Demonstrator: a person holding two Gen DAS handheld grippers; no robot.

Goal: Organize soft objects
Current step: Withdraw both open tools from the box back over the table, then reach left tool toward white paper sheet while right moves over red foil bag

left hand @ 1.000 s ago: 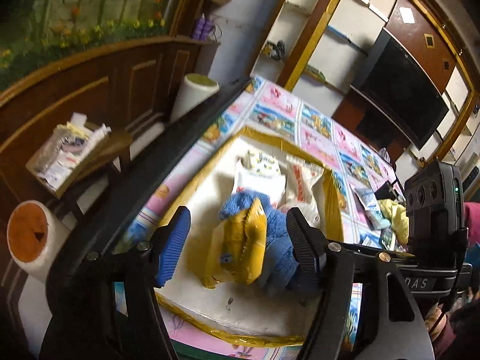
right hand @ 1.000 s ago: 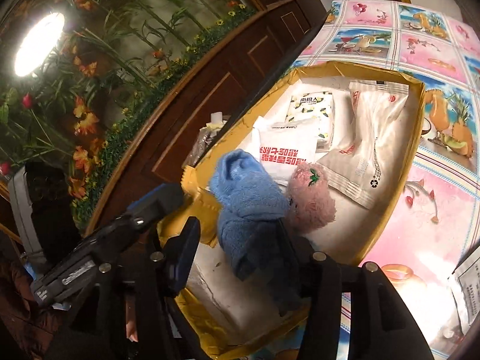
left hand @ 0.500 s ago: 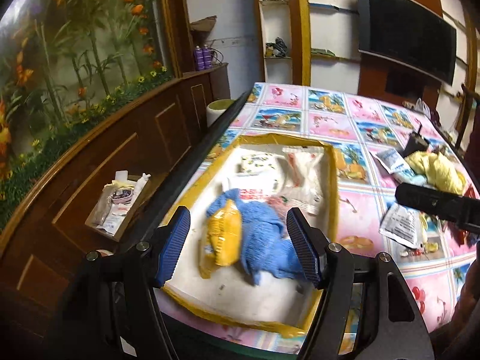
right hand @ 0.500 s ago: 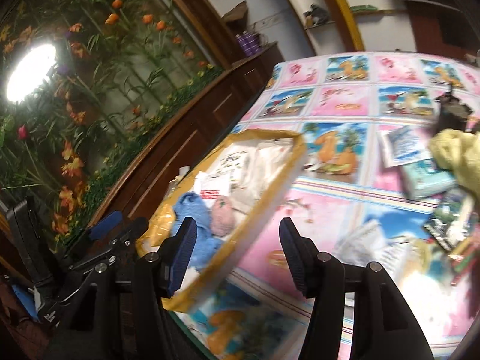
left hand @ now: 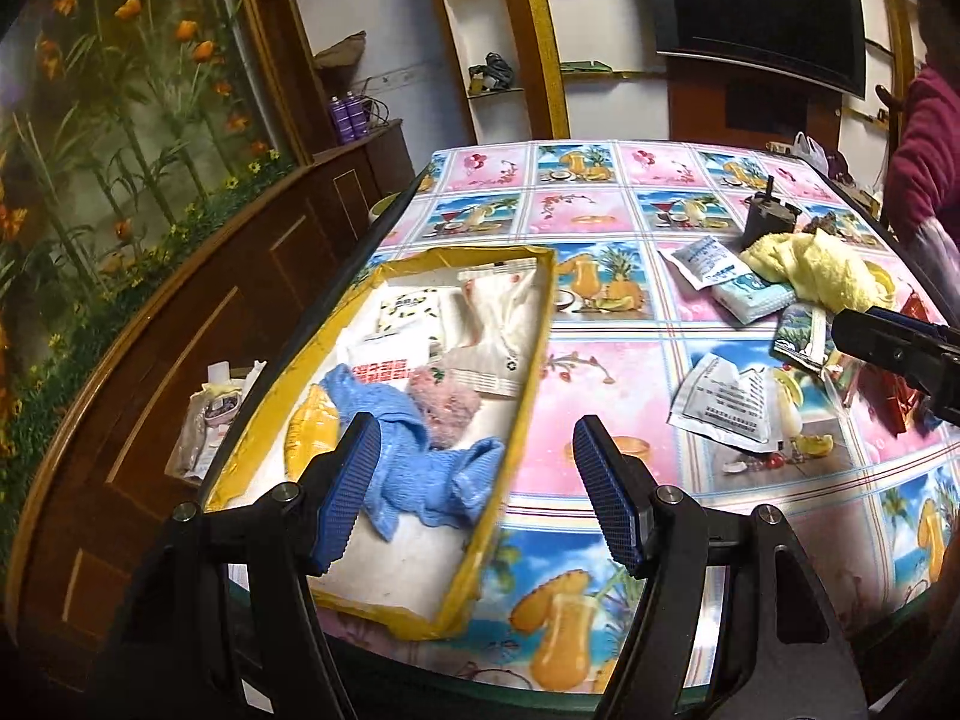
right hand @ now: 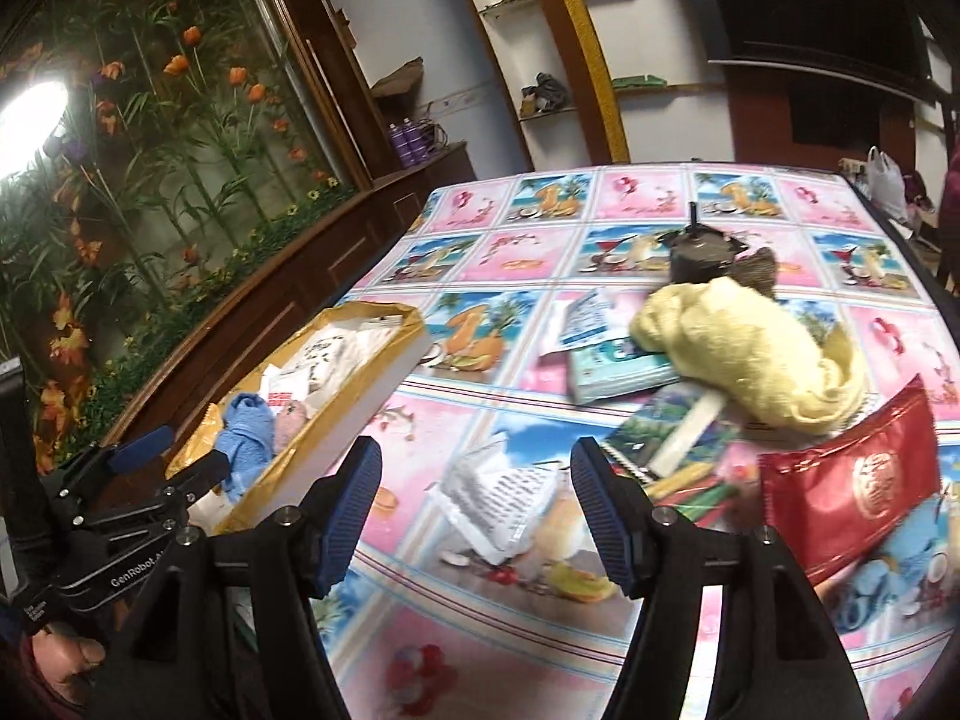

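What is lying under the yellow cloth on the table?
The yellow cloth covers part of a teal tissue pack and a white stick on a notebook. Anything deeper beneath it is hidden.

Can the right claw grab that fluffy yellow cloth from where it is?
Probably yes. The right claw is open and empty, and the yellow cloth lies ahead of it, a bit to the right, on top of the pile with nothing over it. It only has to steer past the red packet.

Place: you're in a home living room.
Signs: wall-mounted television (left hand: 762,6), flower mural (right hand: 150,138), wooden cabinets (left hand: 198,312), fruit-print cloth on your worktop (left hand: 600,228).
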